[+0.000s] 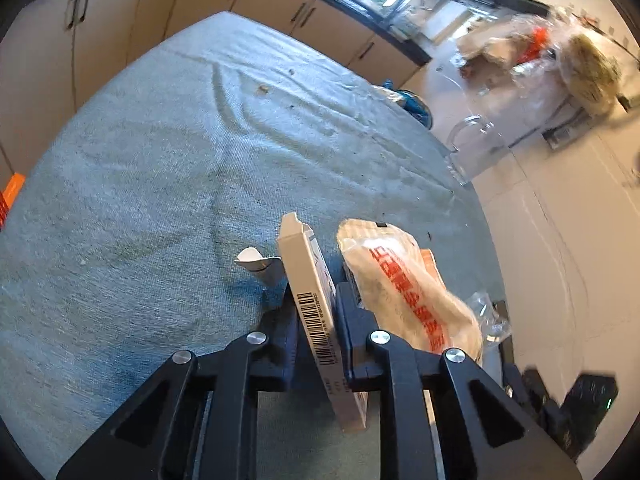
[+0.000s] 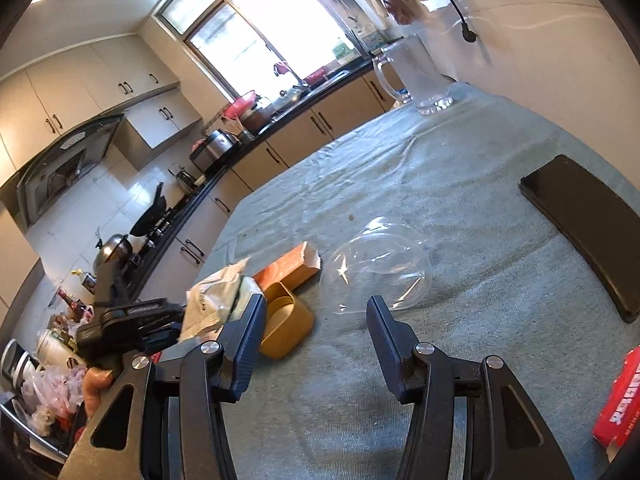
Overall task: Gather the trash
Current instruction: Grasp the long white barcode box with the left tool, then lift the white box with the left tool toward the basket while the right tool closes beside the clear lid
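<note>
My left gripper (image 1: 314, 300) is shut on a flat white carton with a barcode (image 1: 316, 312), held upright over the grey-green tablecloth (image 1: 160, 180). A crumpled plastic wrapper with red print (image 1: 404, 292) lies just to its right. In the right wrist view the same carton shows its orange side (image 2: 288, 268), beside the crumpled wrapper (image 2: 216, 300) and the left gripper's body (image 2: 132, 320). My right gripper (image 2: 316, 312) is open and empty, just behind a clear plastic dome lid (image 2: 376, 268) and right of a small tan box (image 2: 284, 328).
A glass jug (image 2: 416, 76) stands at the table's far end. A black phone (image 2: 584, 232) lies on the right and a red carton (image 2: 620, 404) at the near right edge. Kitchen counters and cupboards (image 2: 280, 148) run along the table's left.
</note>
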A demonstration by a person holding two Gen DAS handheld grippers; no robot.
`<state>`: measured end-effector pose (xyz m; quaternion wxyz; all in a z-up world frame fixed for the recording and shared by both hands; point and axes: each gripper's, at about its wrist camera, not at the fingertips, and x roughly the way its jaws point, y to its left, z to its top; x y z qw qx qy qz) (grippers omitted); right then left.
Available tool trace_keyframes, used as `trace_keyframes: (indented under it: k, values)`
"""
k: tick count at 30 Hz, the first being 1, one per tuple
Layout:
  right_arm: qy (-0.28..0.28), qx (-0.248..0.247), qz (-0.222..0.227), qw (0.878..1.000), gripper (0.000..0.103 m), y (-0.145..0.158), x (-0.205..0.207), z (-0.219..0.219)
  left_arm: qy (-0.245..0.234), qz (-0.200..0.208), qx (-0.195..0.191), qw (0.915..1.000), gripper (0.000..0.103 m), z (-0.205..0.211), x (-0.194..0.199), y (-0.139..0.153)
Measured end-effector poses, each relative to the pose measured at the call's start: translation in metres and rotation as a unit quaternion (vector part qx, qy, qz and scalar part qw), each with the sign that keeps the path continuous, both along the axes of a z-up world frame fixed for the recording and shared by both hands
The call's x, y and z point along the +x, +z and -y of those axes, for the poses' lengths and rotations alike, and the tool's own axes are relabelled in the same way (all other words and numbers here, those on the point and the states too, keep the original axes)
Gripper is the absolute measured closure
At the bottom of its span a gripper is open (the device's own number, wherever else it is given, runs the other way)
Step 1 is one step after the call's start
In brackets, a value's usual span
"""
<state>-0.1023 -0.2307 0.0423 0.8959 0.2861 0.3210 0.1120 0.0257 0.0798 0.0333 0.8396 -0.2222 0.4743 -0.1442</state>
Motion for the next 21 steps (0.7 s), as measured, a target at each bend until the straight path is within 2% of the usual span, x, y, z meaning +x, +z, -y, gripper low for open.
trace_keyframes:
  k: [4,6,11,13,14,16,21]
  values:
    - [-0.015,-0.016,-0.015,1.000,0.048,-0.004,0.014,-0.006,-0.021,0.043,0.028,0.9985,0.086,0.001,-0.016,0.008]
    - [-0.024,-0.027,-0.019,0.999,0.054,-0.004,0.022,-0.009,-0.029,0.065,0.043,0.9965,0.086,0.003,-0.024,0.013]
    - [-0.038,-0.055,-0.032,0.997,0.076,-0.006,0.036,-0.014,-0.044,0.111,0.071,0.9903,0.087,0.003,-0.043,0.022]
    - [-0.046,-0.066,-0.037,0.996,0.083,-0.008,0.037,-0.016,-0.048,0.121,0.076,0.9885,0.087,0.003,-0.047,0.023]
    - [-0.048,-0.068,-0.040,0.996,0.091,-0.009,0.036,-0.016,-0.049,0.125,0.077,0.9880,0.087,0.004,-0.049,0.024]
    - [-0.049,-0.075,-0.044,0.995,0.096,-0.009,0.034,-0.017,-0.052,0.129,0.078,0.9872,0.088,0.003,-0.053,0.024]
    - [-0.047,-0.089,-0.024,0.995,0.097,-0.001,0.017,-0.019,-0.052,0.140,0.077,0.9858,0.089,0.002,-0.061,0.028]
